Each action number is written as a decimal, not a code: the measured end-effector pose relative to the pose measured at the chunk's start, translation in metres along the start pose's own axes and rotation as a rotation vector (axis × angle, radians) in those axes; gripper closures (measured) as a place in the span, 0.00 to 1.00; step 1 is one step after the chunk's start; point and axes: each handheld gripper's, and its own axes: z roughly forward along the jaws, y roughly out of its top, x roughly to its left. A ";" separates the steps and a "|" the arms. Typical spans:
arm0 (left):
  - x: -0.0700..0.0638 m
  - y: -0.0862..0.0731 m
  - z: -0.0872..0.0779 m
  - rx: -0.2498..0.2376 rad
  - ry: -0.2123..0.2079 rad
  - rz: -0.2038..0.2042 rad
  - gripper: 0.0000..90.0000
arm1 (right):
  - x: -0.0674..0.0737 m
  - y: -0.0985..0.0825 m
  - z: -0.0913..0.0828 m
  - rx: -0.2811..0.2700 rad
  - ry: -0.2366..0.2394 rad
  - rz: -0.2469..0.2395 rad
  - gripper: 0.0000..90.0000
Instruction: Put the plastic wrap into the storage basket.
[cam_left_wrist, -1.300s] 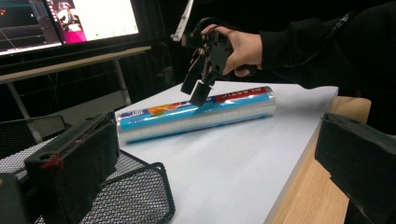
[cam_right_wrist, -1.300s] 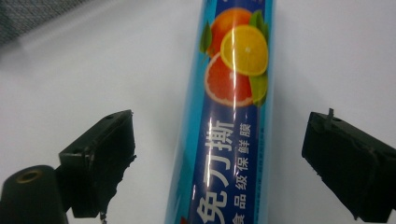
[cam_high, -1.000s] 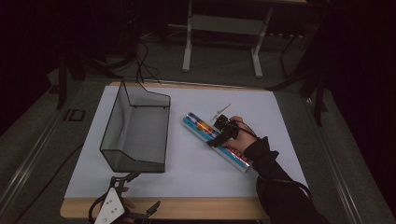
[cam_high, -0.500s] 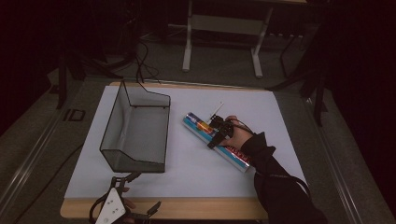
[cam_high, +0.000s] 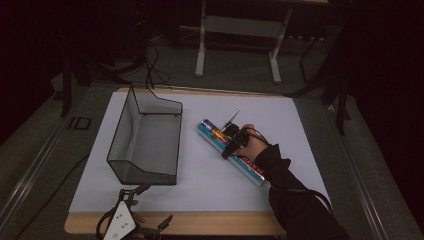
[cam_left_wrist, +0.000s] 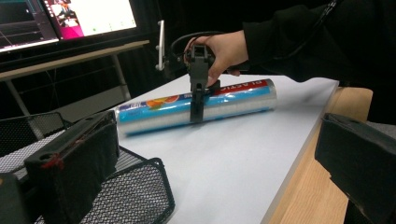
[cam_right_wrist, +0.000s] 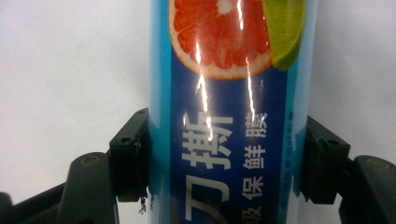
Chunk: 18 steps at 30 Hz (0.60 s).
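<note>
- Long cylindrical roll of plastic wrap (cam_right_wrist: 228, 116): light blue edges, dark blue band, white characters, a red-orange grapefruit slice and green lime.
- Black wire-mesh basket (cam_high: 145, 140).
- White mat (cam_high: 210, 185) over a light wooden table (cam_high: 200, 225).
- Black sleeve (cam_high: 295, 200).

Your left tongs (cam_high: 142, 210) sit just beside the mesh basket (cam_high: 145, 145), whose front corner blocks the way ahead. Between basket and wrap roll (cam_high: 231, 151), bare surface (cam_high: 200, 175) gives you an open lane.
</note>
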 end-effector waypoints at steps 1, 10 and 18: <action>0.000 0.000 0.000 -0.001 0.000 -0.001 0.01 | -0.001 0.000 -0.001 -0.007 -0.002 0.005 0.35; 0.000 0.000 0.000 -0.004 0.006 -0.002 0.01 | -0.011 -0.001 -0.032 -0.100 0.018 0.093 0.35; 0.001 0.000 0.001 -0.002 0.008 -0.003 0.01 | -0.010 0.004 -0.063 -0.190 0.045 0.139 0.35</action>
